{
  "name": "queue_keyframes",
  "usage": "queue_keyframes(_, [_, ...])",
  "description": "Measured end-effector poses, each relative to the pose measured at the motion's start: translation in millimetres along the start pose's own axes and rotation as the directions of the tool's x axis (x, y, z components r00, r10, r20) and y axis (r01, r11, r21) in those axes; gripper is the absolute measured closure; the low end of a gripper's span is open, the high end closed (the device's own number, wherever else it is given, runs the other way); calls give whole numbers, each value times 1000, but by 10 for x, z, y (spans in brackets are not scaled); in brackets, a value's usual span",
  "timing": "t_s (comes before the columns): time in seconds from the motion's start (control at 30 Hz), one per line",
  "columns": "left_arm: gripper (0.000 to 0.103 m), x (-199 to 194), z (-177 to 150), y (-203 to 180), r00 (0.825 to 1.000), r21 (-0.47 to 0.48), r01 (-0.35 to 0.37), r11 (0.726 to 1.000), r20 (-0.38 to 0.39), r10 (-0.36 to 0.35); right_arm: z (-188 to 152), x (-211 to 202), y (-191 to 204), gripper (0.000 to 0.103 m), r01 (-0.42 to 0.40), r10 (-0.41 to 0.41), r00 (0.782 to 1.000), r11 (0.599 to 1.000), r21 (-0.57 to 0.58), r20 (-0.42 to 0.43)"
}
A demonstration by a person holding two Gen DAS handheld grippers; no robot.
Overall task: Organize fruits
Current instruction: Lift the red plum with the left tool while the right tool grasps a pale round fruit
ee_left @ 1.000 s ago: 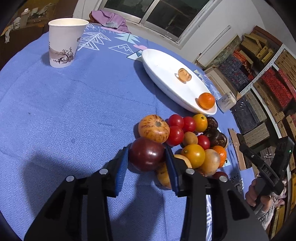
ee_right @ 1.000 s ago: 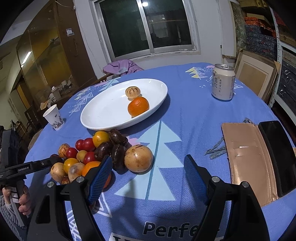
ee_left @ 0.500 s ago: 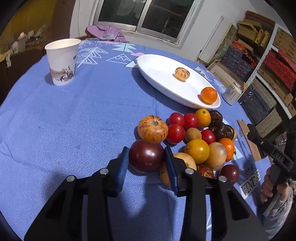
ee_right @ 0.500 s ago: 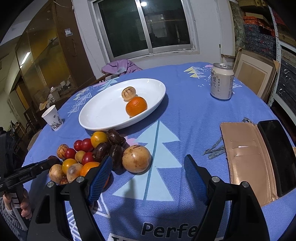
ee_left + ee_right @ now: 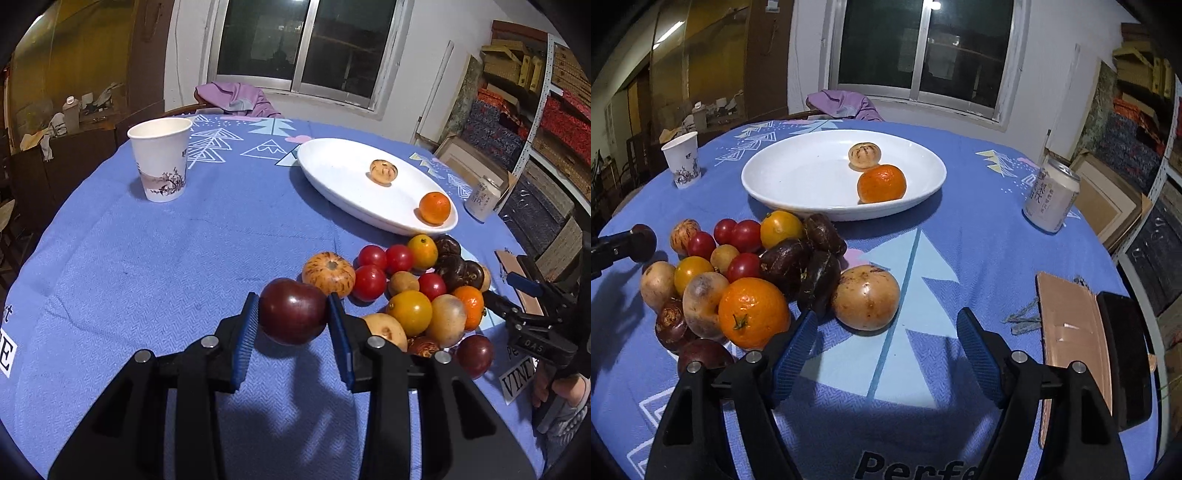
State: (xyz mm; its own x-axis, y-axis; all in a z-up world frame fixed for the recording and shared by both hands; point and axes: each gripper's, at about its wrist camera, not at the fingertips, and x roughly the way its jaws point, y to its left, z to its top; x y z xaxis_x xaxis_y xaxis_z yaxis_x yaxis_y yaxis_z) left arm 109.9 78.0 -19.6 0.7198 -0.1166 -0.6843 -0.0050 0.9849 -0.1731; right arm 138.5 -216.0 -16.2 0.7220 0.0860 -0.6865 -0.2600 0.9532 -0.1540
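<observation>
My left gripper (image 5: 291, 325) is shut on a dark red round fruit (image 5: 291, 312) and holds it above the blue tablecloth, left of the fruit pile (image 5: 413, 291). The white oval plate (image 5: 332, 173) holds a tan striped fruit (image 5: 383, 171) and an orange (image 5: 434, 208). In the right wrist view my right gripper (image 5: 886, 343) is open and empty, just in front of a tan round fruit (image 5: 866, 297), with the fruit pile (image 5: 746, 269) to its left. The plate (image 5: 798, 177) lies beyond. The left gripper's tip with the dark fruit (image 5: 642, 242) shows at the far left.
A paper cup (image 5: 160, 158) stands at the left back of the round table. A drink can (image 5: 1051, 201) stands at the right. A brown wallet (image 5: 1071, 332) and a black phone (image 5: 1123, 354) lie at the right edge. Shelves of boxes line the right wall.
My left gripper has lifted the dark red fruit off the cloth and levelled out. The right gripper has moved slightly closer to the tan fruit and stays open.
</observation>
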Motion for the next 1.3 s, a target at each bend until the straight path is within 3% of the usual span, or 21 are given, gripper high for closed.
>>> queue_keyframes(0.07, [66, -8, 1, 7, 1000, -3, 4, 1000, 1, -4, 40, 23, -4, 31, -2, 2, 1000, 1000, -8, 5])
queue_keyframes(0.13, [66, -20, 5, 17, 1000, -4, 8, 1000, 5, -8, 72, 91, -33, 41, -29, 29, 999, 1000, -10, -14])
queue_keyframes(0.2, [66, -19, 8, 28, 1000, -7, 17, 1000, 2, -17, 83, 150, -57, 43, -74, 73, 997, 997, -10, -39])
queue_keyframes(0.3, [66, -2, 5, 25, 1000, -9, 21, 1000, -6, -21, 89, 223, -90, 56, -159, 159, 985, 987, -5, -73])
queue_keyframes(0.7, [66, 21, -16, -23, 1000, 7, 15, 1000, -9, -15, 93, 205, -155, 58, -137, 139, 988, 990, 37, -61])
queue_keyframes(0.8, [66, -66, 1, -46, 999, 14, 11, 1000, 35, -11, 73, 79, -317, 58, -132, 135, 991, 986, 105, -26])
queue_keyframes(0.97, [66, -238, 194, -131, 995, 10, 6, 1000, 96, -7, 173, -328, -524, 59, -158, 138, 984, 968, 196, 114])
queue_keyframes(1.13, [66, -308, 677, -433, 990, 59, -11, 998, 138, 2, 664, -633, -659, 59, -160, 117, 970, 967, 196, 215])
queue_keyframes(1.3, [66, -142, 1124, -728, 986, 69, 2, 998, 164, -13, 1148, -584, -683, 59, -159, 104, 960, 967, 199, 261])
